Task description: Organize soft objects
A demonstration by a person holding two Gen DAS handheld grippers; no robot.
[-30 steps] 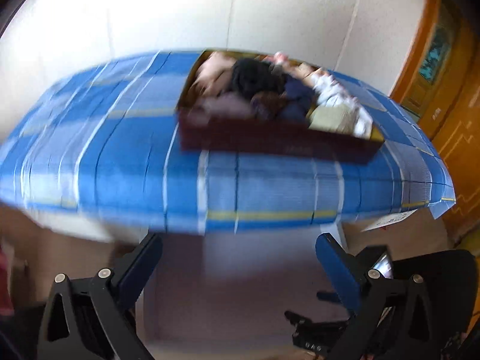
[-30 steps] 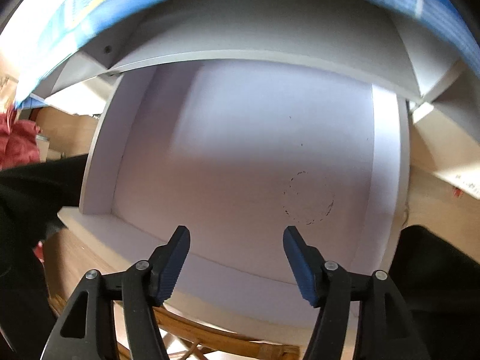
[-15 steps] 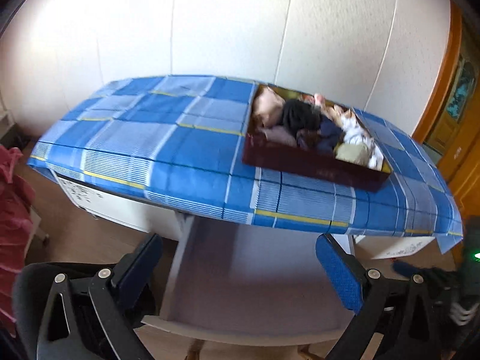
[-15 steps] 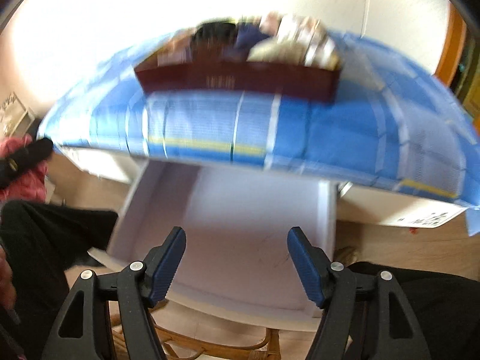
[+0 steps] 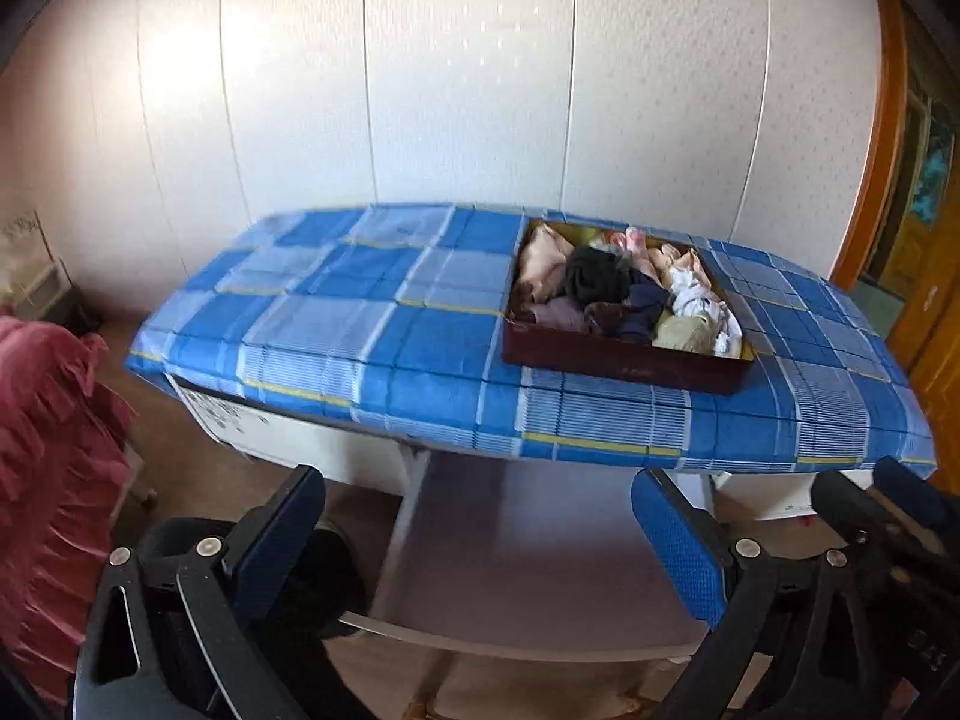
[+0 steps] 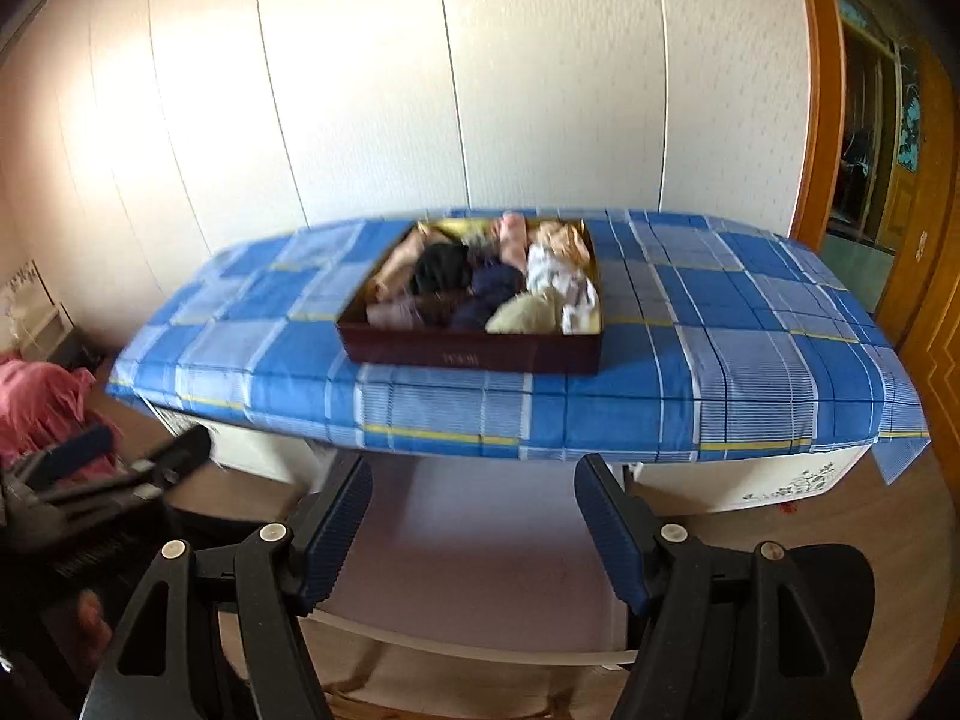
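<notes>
- left gripper (image 5: pixel 474 531) has its jaws spread wide with nothing between them; it hangs low in front of the tabletop (image 5: pixel 384 336), well short of it
- right gripper (image 6: pixel 474 516) is the same deal, jaws wide apart and empty; also below the tabletop's front edge
- between each pair of jaws you look onto a pale pulled-out shelf (image 5: pixel 528 564) under the tabletop
- the soft objects (image 5: pixel 624 294) sit piled in a dark red box (image 5: pixel 618 363) on the blue plaid cloth; black, navy, pink, cream and white pieces all bunched together; nothing lies loose on the cloth outside the box
- box is toward the right side in the left wrist view, closer to the middle in the right wrist view
- white panelled wall (image 6: pixel 480 90) behind; wooden door frame (image 6: pixel 816 90) on the right; something pink and ruffled (image 5: pixel 42 450) at far left
</notes>
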